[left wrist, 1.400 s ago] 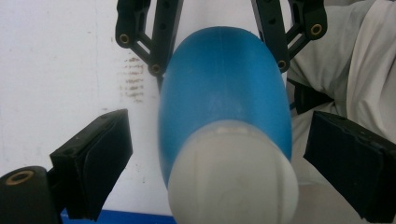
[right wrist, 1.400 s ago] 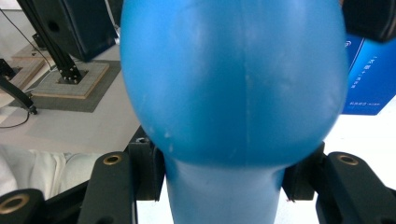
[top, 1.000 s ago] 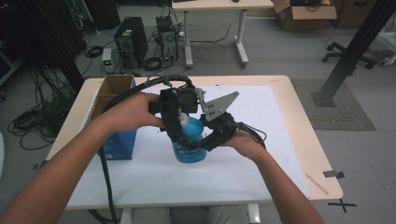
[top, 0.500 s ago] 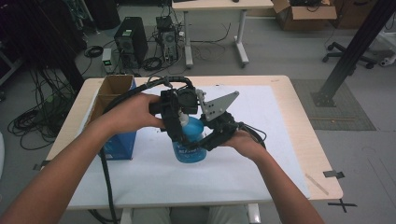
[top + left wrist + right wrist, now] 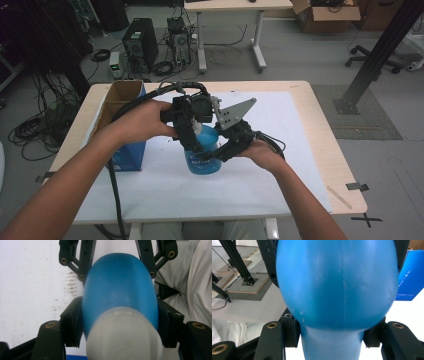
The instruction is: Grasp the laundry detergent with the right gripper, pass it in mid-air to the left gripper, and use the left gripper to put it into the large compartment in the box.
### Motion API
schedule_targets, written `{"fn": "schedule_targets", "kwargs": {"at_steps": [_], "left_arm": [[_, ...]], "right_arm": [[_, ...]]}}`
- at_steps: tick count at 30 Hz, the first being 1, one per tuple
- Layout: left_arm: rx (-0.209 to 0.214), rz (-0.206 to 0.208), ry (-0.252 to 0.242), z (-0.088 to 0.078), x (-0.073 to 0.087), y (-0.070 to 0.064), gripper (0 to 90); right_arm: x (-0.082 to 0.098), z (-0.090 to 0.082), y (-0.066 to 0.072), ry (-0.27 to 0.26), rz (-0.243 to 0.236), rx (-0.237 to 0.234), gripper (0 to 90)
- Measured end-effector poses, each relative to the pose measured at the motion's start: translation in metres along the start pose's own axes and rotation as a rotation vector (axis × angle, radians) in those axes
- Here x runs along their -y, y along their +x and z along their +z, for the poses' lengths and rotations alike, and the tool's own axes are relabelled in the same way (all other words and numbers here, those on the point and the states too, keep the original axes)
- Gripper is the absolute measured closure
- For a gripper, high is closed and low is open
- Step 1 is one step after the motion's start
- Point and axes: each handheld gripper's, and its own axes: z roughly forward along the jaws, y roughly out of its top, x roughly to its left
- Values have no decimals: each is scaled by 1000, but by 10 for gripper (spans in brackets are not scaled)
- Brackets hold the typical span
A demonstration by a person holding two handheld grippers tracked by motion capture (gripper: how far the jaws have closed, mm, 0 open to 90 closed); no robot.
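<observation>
Right, I'm holding the blue bottle (image 5: 202,155) upright near the middle of the table (image 5: 300,150), on the white sheet, w/ both tools on it at once. My right gripper (image 5: 225,150) is coming in from the right side, low, and is clamping the blue body; in the right gripper view the pads are pressing the bottle (image 5: 334,285) from both sides. My left gripper (image 5: 190,137) is coming down from the left and above, and its jaws have just been closing; in the left gripper view they're now squeezing the top of the bottle at the white cap (image 5: 123,337), w/ the blue shoulder (image 5: 120,287) bulging beyond.

What matters next, imo: the bottle's long axis is standing vertical, the cap is at the top end, and my left tool is the one on it, while the right is anchoring the body below. So any twist should be turning about that upright axis, right side holding firm. The blue cardboard box (image 5: 122,125) is sitting just left of my left hand (image 5: 145,117), close enough to bump if I'm swinging wide.
</observation>
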Motion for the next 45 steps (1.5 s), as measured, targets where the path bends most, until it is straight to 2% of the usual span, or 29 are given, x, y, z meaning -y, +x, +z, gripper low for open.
{"fn": "schedule_targets", "kwargs": {"at_steps": [23, 27, 28, 30, 33, 34, 35, 36, 37, 38, 39, 40, 41, 42, 44, 45], "left_arm": [[-7, 2, -2, -3, -3, -2, 378], [1, -7, -6, -4, -3, -1, 379], [-2, -10, -2, -4, -3, -1, 379], [-3, -16, 4, -6, -2, -1, 379], [-7, -26, 3, -7, -1, 0, 379], [-16, -41, 7, -9, 1, 1, 379], [-16, -41, 7, -9, 1, 1, 379], [-22, -48, 14, -10, 2, 1, 379], [-29, -55, 20, -12, 3, 2, 379], [-40, -76, 28, -17, 5, 3, 379], [-40, -76, 28, -17, 5, 3, 379], [-45, -91, 29, -19, 6, 4, 379], [-55, -120, 30, -26, 9, 7, 379], [-55, -120, 30, -26, 9, 7, 379], [-78, -175, 35, -36, 13, 10, 379], [-78, -175, 35, -36, 13, 10, 379]], "right_arm": [[0, -2, 1, 2, -14, 12, 431], [0, -4, 1, -4, -2, 1, 419], [2, -6, 2, 0, 3, 0, 332], [5, -12, 3, 9, 11, 9, 285], [9, -21, 4, 14, 15, 23, 257], [14, -30, 6, 19, 27, 41, 237], [14, -30, 6, 19, 27, 41, 237], [20, -41, 6, 27, 44, 68, 213], [20, -41, 6, 27, 44, 68, 213], [25, -52, 7, 37, 66, 89, 194], [25, -52, 7, 37, 66, 89, 194], [30, -63, 7, 48, 84, 110, 175], [32, -69, 7, 60, 92, 125, 167], [32, -69, 7, 60, 92, 125, 167], [37, -84, 8, 105, 106, 171, 144], [37, -84, 8, 105, 106, 171, 144]]}}
